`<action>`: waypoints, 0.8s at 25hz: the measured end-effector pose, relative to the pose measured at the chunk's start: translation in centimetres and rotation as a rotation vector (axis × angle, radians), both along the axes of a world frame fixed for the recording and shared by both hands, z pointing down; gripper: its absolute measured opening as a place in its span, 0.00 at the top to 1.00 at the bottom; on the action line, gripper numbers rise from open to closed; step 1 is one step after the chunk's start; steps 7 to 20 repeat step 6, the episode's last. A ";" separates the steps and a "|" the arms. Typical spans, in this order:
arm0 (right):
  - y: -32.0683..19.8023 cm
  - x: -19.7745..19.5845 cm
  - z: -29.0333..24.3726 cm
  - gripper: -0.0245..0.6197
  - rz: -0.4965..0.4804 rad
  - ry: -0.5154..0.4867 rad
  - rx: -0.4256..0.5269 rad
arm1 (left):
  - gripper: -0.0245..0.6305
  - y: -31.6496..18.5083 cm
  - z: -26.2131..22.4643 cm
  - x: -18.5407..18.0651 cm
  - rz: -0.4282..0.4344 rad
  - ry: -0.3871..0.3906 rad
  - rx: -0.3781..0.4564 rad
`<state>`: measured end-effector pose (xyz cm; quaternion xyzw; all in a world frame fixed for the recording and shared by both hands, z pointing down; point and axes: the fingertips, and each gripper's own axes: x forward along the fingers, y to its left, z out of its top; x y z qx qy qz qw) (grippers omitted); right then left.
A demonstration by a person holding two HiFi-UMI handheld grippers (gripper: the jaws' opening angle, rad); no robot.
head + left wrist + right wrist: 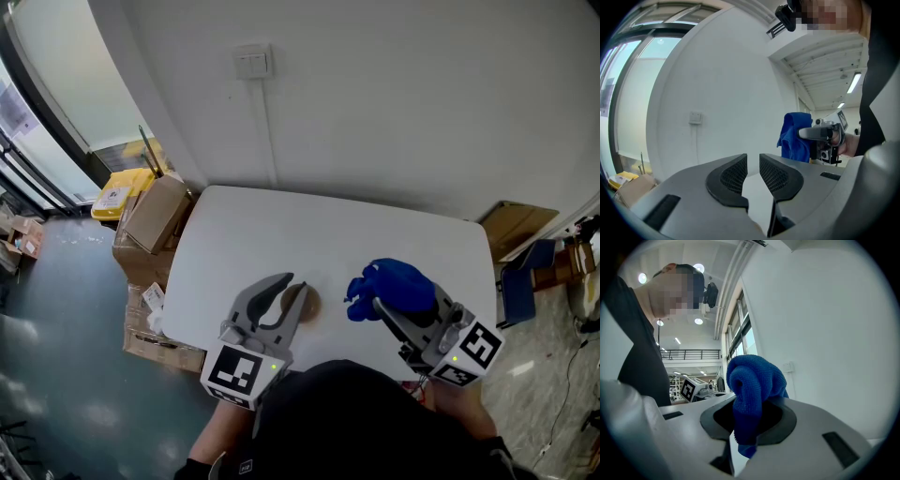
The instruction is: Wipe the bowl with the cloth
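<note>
A small brown bowl (308, 302) sits on the white table (328, 234) near its front edge, partly hidden under my left gripper (295, 284). In the left gripper view, the left gripper (753, 161) has its pads a narrow gap apart, with only white surface showing between them. I cannot tell whether a finger touches the bowl. A bunched blue cloth (398, 286) is held just right of the bowl by my right gripper (375, 305). The right gripper (751, 416) is shut on this cloth (752, 380), which bulges above the jaws. The cloth (794, 136) hangs apart from the bowl.
Cardboard boxes (155, 216) and a yellow bin (122, 192) stand on the floor left of the table. More cardboard (516, 225) leans at the right. A wall switch (253, 63) is on the white wall behind. The person's dark torso covers the table's front edge.
</note>
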<state>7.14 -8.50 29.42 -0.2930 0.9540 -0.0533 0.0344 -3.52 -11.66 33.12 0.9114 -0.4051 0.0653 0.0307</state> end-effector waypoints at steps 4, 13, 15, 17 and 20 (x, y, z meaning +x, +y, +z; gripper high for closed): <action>0.0 0.0 0.1 0.84 -0.004 -0.004 -0.006 | 0.83 0.0 0.6 0.1 0.017 -0.019 -0.006; -0.1 0.0 0.2 0.84 -0.004 -0.007 -0.009 | 0.83 -0.1 1.0 0.2 0.023 -0.018 -0.019; -0.1 0.0 0.2 0.84 -0.004 -0.007 -0.009 | 0.83 -0.1 1.0 0.2 0.023 -0.018 -0.019; -0.1 0.0 0.2 0.84 -0.004 -0.007 -0.009 | 0.83 -0.1 1.0 0.2 0.023 -0.018 -0.019; -0.1 0.0 0.2 0.84 -0.004 -0.007 -0.009 | 0.83 -0.1 1.0 0.2 0.023 -0.018 -0.019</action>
